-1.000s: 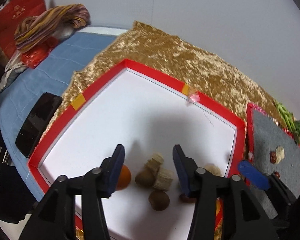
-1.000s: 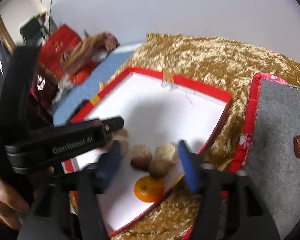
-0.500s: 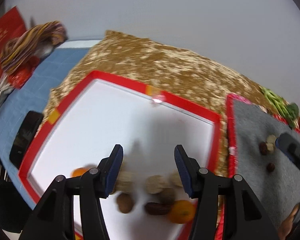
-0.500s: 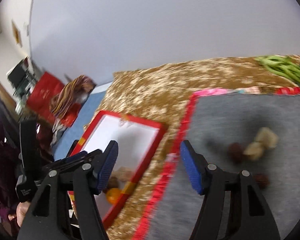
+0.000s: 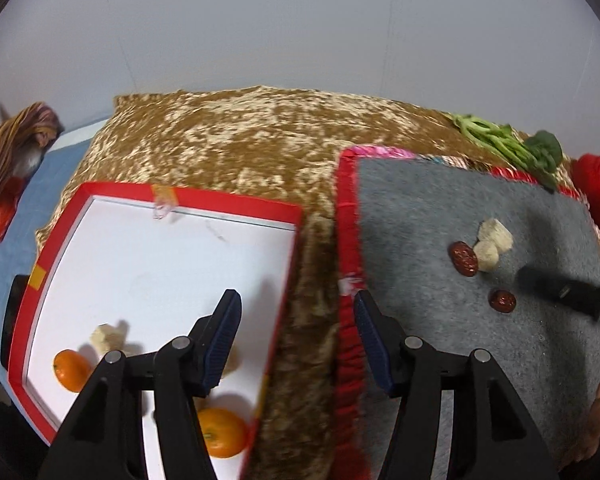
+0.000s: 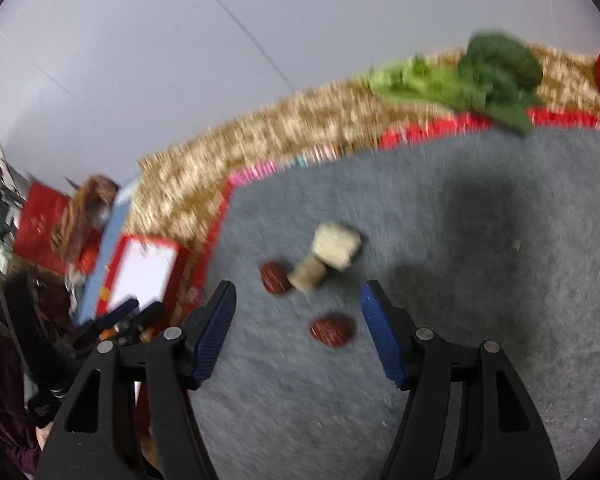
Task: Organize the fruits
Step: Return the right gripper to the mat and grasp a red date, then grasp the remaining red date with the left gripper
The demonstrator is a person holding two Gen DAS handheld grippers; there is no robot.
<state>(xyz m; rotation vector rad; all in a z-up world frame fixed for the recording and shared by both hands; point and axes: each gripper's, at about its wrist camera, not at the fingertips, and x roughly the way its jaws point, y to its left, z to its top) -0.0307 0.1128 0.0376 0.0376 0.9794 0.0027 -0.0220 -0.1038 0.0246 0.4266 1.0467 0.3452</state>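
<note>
Two grippers, both with jaws spread wide and holding nothing. The left gripper [image 5: 296, 336] hangs over the gold cloth [image 5: 260, 160], its left jaw above the red-rimmed white tray [image 5: 228, 202] and its right jaw above the red edge of the grey mat [image 5: 440, 208]; the strip of cloth between tray and mat runs through the gap. Left of the left jaw, in the tray, lie a pale chunk [image 5: 104, 338] and just below it an orange [image 5: 71, 370]. A second orange [image 5: 222, 432] sits under the left jaw at the tray's near corner. Far right of the jaws, on the mat, a date [image 5: 464, 258] touches two pale pieces [image 5: 494, 242], and a smaller date [image 5: 502, 301] lies apart, nearer the camera. Beyond them are greens [image 5: 508, 144].

The right gripper [image 6: 298, 332] is over the mat [image 6: 460, 280]; this view is blurred. A date [image 6: 332, 330] lies between the jaw tips, closer to the right one. Just ahead of the gap, a second date [image 6: 275, 278] touches a pale piece [image 6: 310, 274], with another pale piece [image 6: 336, 246] behind it. Greens [image 6: 480, 76] lie at the mat's far edge. The tray [image 6: 144, 276] shows well left of the left jaw.
</note>
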